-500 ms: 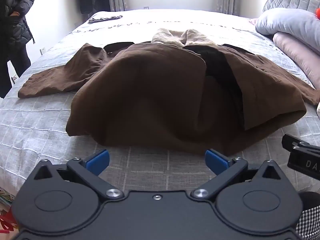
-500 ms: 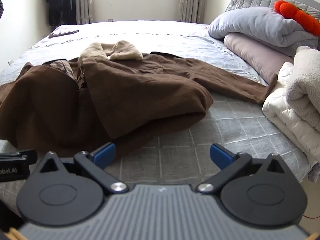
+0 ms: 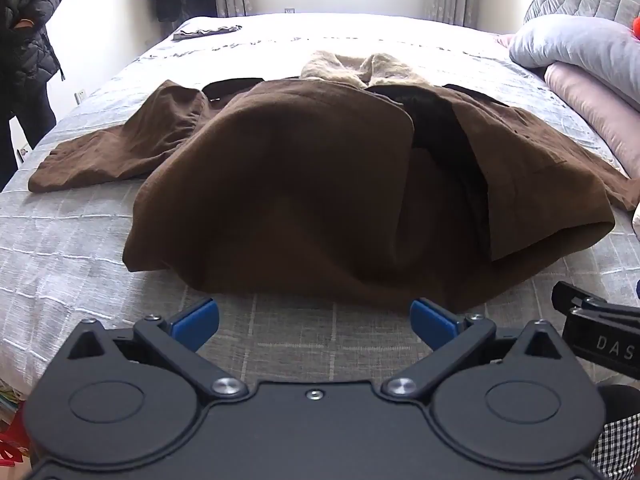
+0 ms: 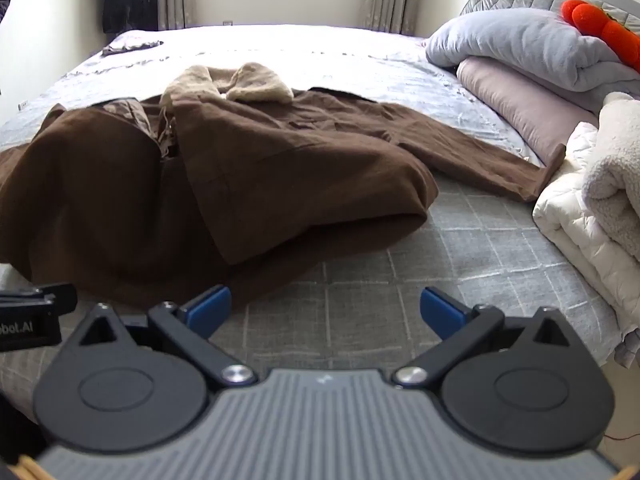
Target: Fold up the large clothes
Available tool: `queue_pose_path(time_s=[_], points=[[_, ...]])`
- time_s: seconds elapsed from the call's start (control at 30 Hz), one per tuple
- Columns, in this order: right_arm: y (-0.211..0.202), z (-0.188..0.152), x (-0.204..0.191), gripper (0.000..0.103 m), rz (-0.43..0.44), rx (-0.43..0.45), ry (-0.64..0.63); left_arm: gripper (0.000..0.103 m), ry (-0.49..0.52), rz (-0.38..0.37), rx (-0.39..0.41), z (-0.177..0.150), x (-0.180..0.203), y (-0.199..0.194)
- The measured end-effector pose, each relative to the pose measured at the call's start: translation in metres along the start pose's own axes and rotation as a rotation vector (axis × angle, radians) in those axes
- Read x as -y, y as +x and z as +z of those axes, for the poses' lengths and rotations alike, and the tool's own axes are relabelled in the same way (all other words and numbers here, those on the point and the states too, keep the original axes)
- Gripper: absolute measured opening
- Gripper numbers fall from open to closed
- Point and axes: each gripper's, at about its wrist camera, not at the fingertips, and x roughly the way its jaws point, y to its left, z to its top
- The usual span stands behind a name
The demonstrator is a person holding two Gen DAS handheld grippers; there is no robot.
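Brown coat (image 3: 304, 184) lies rumpled, hem folded up, on bed (image 3: 72, 248).

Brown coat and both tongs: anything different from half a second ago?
Nothing visibly changed. The brown coat lies bunched on the bed as before, sleeves spread to either side, and both the left tongs and the right tongs stay wide open, short of its near hem, holding nothing.

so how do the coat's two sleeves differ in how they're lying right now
The left sleeve lies crumpled and wrinkled, ending on bare grey bedspread. The right sleeve stretches out straighter and flatter, its cuff reaching the white quilt. Both are brown, spread outward from the coat, unfolded and not held.
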Motion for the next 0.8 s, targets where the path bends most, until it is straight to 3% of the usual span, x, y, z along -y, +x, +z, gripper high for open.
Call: queue_pose_path(time_s=[0.8], points=[[0.0077, -0.0012, -0.0058, 0.103, -0.003, -0.050, -0.010, 0.103, 0.002, 0.002, -0.016, 0.0008, -0.0024, 0.0109]])
